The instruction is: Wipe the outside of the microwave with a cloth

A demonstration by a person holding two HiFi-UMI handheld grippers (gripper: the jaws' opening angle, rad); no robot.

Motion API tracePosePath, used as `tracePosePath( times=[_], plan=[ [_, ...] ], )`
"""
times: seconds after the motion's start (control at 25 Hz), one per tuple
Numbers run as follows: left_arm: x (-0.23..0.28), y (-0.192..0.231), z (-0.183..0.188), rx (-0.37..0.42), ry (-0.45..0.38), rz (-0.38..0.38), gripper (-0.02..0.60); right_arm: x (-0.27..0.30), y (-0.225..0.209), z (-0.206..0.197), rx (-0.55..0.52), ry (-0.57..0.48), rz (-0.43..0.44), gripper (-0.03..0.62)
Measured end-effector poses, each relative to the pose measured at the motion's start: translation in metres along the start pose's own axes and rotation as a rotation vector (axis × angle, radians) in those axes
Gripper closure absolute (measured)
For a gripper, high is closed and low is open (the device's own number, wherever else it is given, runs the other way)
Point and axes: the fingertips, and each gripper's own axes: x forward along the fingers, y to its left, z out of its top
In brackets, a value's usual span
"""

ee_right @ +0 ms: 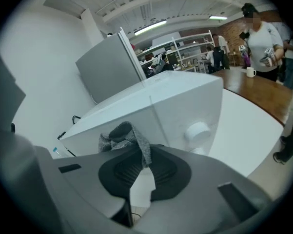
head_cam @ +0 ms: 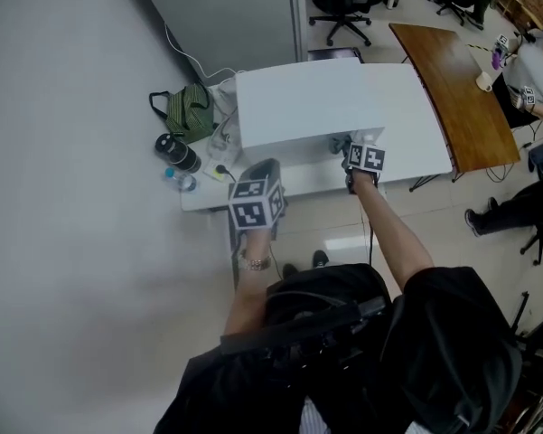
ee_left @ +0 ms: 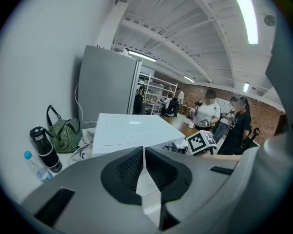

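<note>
The white microwave [head_cam: 330, 102] stands on a white table [head_cam: 416, 156]. My right gripper [head_cam: 348, 148] is at the microwave's front face, near its right end, shut on a grey cloth [head_cam: 338, 143]. In the right gripper view the cloth [ee_right: 121, 134] bunches out above the gripper [ee_right: 143, 156], close to the microwave's front [ee_right: 175, 106], left of a round knob [ee_right: 199, 130]. My left gripper [head_cam: 266, 167] hovers at the table's front edge, left of the right one, shut with nothing between its pads [ee_left: 156, 172]. From it I see the microwave [ee_left: 131, 130] from above.
Left of the microwave lie a green bag [head_cam: 191, 108], a black flask [head_cam: 176, 152], a small water bottle [head_cam: 182, 181] and cables. A tall grey cabinet [head_cam: 226, 7] stands behind. A wooden table [head_cam: 452, 80] with people beside it is at the right.
</note>
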Motion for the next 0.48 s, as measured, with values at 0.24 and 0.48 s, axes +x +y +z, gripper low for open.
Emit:
tracePosePath(
  times=[0.24,0.48],
  plan=[
    [0.006,-0.012,0.001,0.016,0.015,-0.036,0.578,-0.017,0.016,-0.01,-0.003,-0.02,0.052,0.563],
    [-0.008,0.015,-0.003,-0.007,0.003,0.025,0.578,0.016,0.118,-0.07,-0.155,0.106,0.225,0.563]
  ],
)
